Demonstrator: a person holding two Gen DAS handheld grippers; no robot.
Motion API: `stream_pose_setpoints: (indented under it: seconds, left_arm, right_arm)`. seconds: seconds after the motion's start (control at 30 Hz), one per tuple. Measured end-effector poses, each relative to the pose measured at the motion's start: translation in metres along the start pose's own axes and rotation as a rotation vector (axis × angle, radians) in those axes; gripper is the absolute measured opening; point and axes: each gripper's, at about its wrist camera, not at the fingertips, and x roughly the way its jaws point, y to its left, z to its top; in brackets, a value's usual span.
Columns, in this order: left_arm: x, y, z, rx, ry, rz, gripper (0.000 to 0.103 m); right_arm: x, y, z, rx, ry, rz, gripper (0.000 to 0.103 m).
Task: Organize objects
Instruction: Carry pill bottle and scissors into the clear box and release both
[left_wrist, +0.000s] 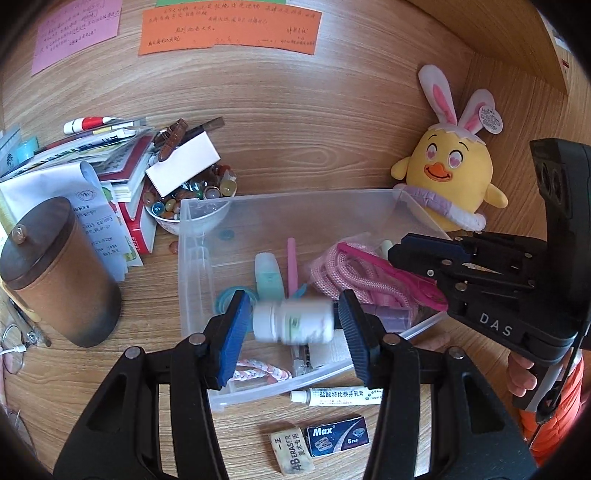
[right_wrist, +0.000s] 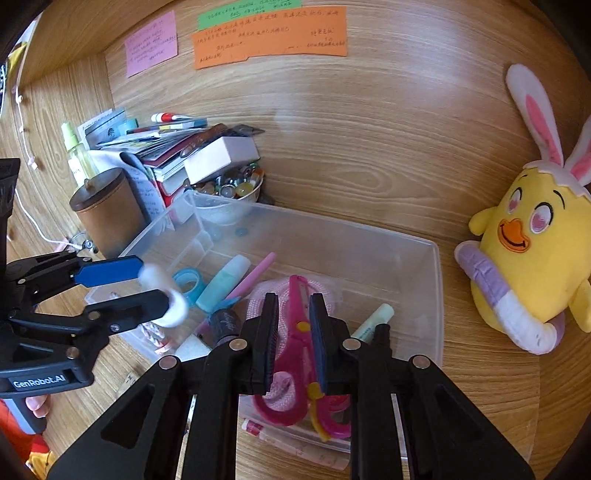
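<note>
A clear plastic bin (left_wrist: 184, 258) sits on the wooden desk (left_wrist: 314, 147), its far wall a little way short of the desk's back edge, where the wall panel rises with an orange note (left_wrist: 229, 31) and a pink note (left_wrist: 77, 33) stuck to it. Bare desk lies between the bin's far wall and that back edge. Near the right edge, a yellow plush chick (right_wrist: 532, 251) stands just beside the bin's right wall. Toward the left edge, a bowl of marbles (left_wrist: 184, 206) touches the bin's far left corner, with a book pile (left_wrist: 110, 162) and a brown lidded canister (left_wrist: 59, 273) beyond it.

The left gripper (left_wrist: 293, 321) clamps a white pill bottle (left_wrist: 293, 321) sideways between its blue pads, above the bin's near left part. The right gripper (right_wrist: 293, 328) grasps pink scissors (right_wrist: 299, 332) over the bin's near right part.

In the bin lie a pink cord (left_wrist: 343, 273), a teal highlighter (left_wrist: 267, 275), a pink pen (left_wrist: 291, 266), tape rings (left_wrist: 231, 299) and a braided band (left_wrist: 258, 369).

At the desk's near edge, outside the bin, lie an ointment tube (left_wrist: 340, 397), an eraser (left_wrist: 291, 452) and a blue Max box (left_wrist: 338, 435).
</note>
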Motion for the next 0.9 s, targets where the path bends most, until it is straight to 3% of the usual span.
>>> stream_pose_setpoints:
  seconds: [0.2, 0.33, 0.47, 0.57, 0.73, 0.9]
  left_arm:
    - [-0.008, -0.003, 0.001, 0.001, -0.013, -0.011, 0.051]
    - [-0.020, -0.005, 0.000, 0.008, -0.040, -0.006, 0.059]
    - [-0.035, -0.008, -0.004, 0.025, -0.073, 0.019, 0.072]
    - [-0.044, -0.007, -0.010, 0.038, -0.081, 0.037, 0.076]
    - [-0.046, 0.001, -0.025, 0.037, -0.043, 0.058, 0.083]
    - [-0.043, 0.011, -0.046, 0.025, 0.020, 0.073, 0.083]
  right_arm:
    - [-0.016, 0.005, -0.003, -0.008, -0.015, 0.023, 0.016]
    - [-0.029, 0.008, -0.006, -0.021, -0.031, 0.034, 0.018]
    - [-0.045, 0.013, -0.011, -0.031, -0.051, 0.044, 0.027]
    - [-0.056, 0.016, -0.017, -0.042, -0.070, 0.053, 0.033]
    - [-0.069, 0.025, -0.032, -0.075, -0.091, 0.052, 0.047]
    - [-0.070, 0.031, -0.048, -0.098, -0.065, 0.055, 0.048]
